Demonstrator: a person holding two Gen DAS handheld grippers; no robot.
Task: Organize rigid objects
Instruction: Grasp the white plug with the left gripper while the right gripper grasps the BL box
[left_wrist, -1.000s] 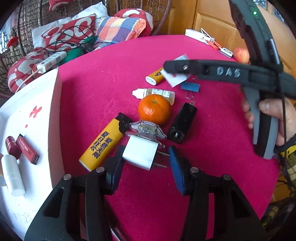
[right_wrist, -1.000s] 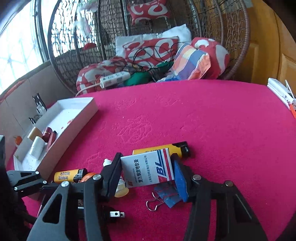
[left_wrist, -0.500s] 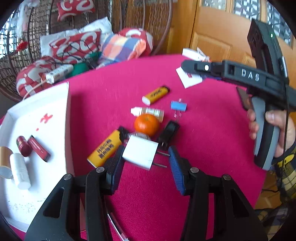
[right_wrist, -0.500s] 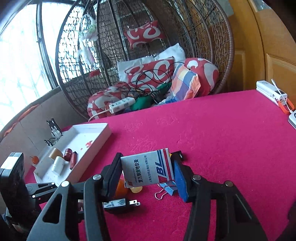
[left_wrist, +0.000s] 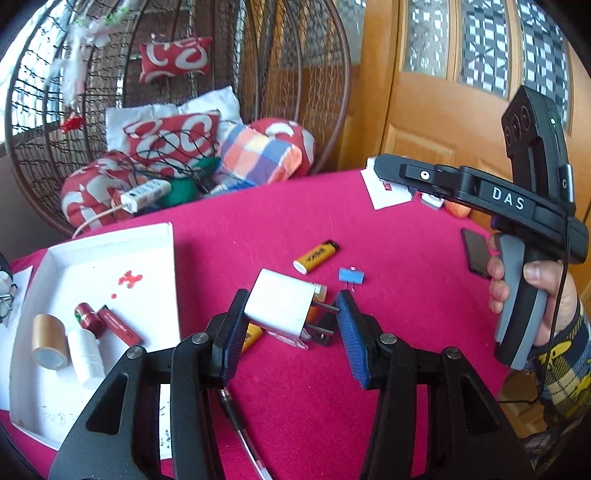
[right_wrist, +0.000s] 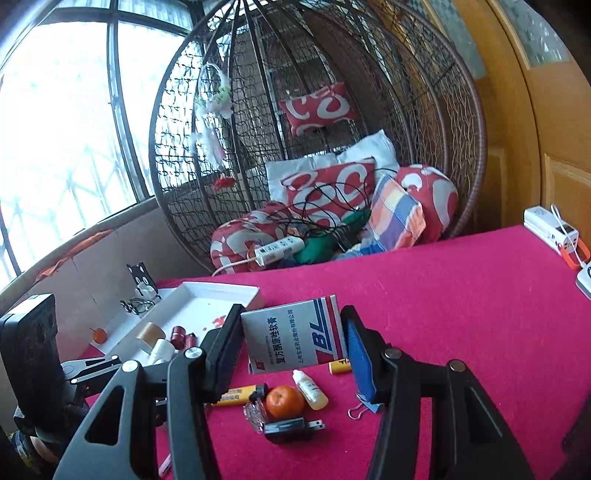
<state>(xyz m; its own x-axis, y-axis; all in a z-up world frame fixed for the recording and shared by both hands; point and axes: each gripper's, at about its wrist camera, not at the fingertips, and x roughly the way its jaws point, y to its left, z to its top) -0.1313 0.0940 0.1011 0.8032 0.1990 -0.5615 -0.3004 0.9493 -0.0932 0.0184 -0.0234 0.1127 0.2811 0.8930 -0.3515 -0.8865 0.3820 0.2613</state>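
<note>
Gripping a white plug adapter (left_wrist: 282, 304), the left tool (left_wrist: 291, 325) holds it above the pink desk (left_wrist: 406, 295), its prongs toward the right finger; contact there is hard to judge. From the right wrist, the right tool (right_wrist: 291, 345) clamps a grey-and-white box (right_wrist: 295, 338) above an orange (right_wrist: 284, 401).

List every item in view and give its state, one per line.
Left tool: shut on white charger, lifted.
Right tool: shut on box, lifted.
Tray: on table, holding tape, bottle, red tubes.
Orange: loose on table.
Clip: lying on table.
Black plug: lying flat.
</note>
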